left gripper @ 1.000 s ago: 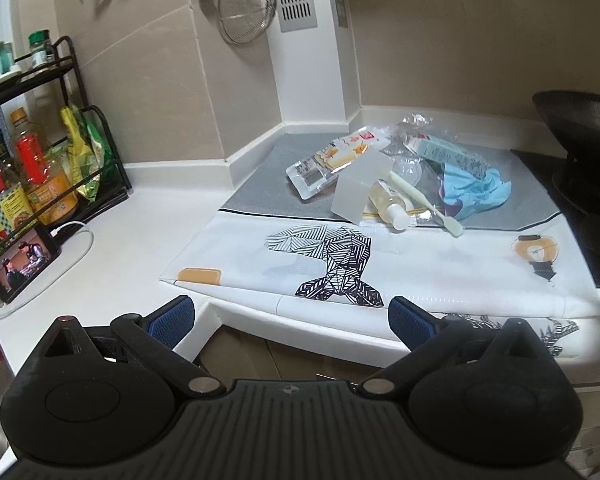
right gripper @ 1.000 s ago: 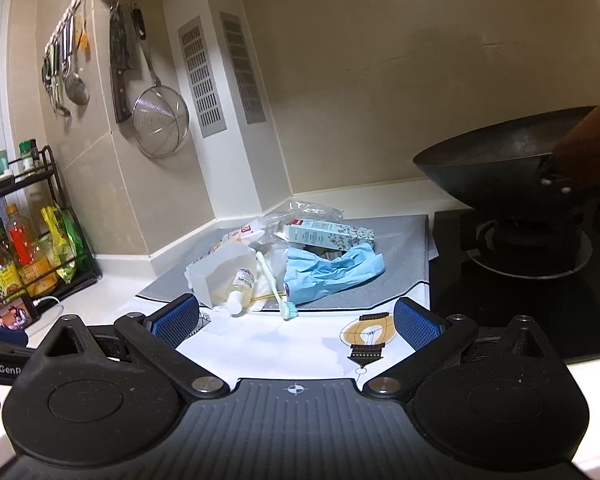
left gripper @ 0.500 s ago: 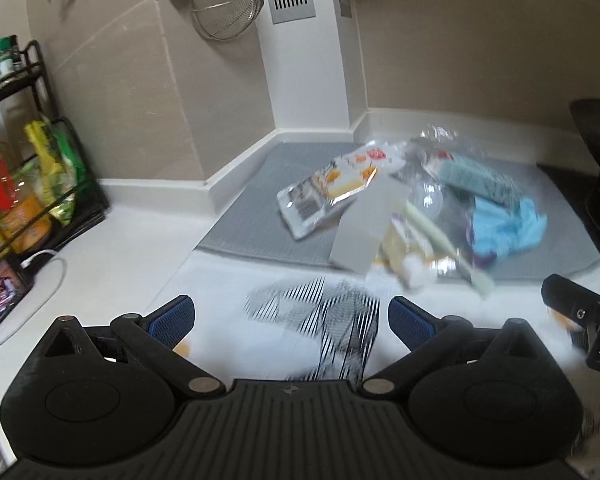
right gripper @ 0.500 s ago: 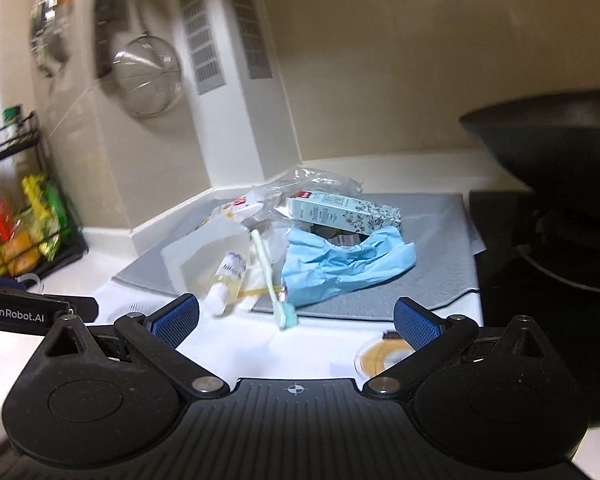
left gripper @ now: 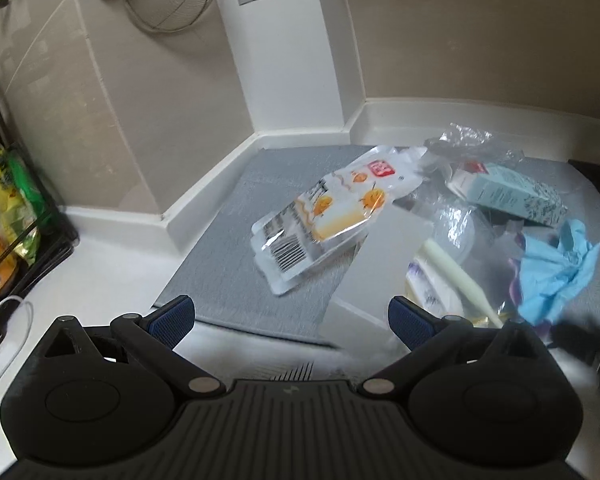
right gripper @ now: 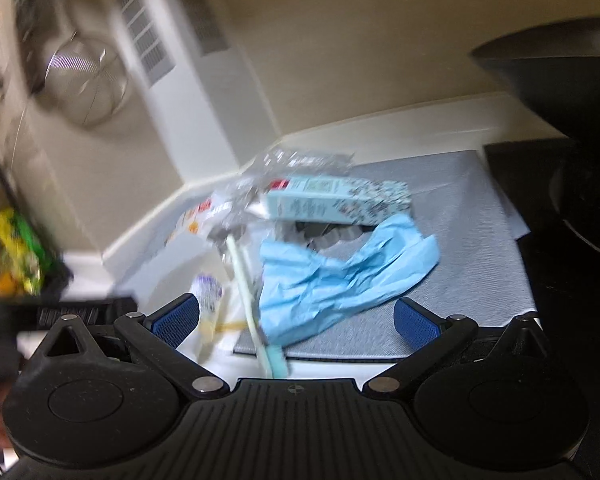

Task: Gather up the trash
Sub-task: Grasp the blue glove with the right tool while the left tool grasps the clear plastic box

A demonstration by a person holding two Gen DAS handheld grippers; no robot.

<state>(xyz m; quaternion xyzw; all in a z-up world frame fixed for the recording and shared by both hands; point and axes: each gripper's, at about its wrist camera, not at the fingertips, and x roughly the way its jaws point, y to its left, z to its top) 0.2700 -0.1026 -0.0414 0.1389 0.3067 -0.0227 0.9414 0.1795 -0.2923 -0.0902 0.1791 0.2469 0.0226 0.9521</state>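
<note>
While both grippers were brought nearer than a second before, the trash pile stayed on the grey mat (left gripper: 236, 264).
Left gripper (left gripper: 290, 316) and right gripper (right gripper: 294, 318) were held apart, empty. A barcode was seen on the snack wrapper (left gripper: 324, 220); the wok (right gripper: 560, 76) was shown only in the right view, above the blue glove (right gripper: 340, 276).

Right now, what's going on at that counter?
A person with tongs in each hand is closing in on a trash pile on the grey mat. Both the left tongs and right tongs are open and empty. The left faces the snack wrapper; the right faces the blue glove and toothbrush. A teal box lies behind. Nothing is picked up yet.
</note>
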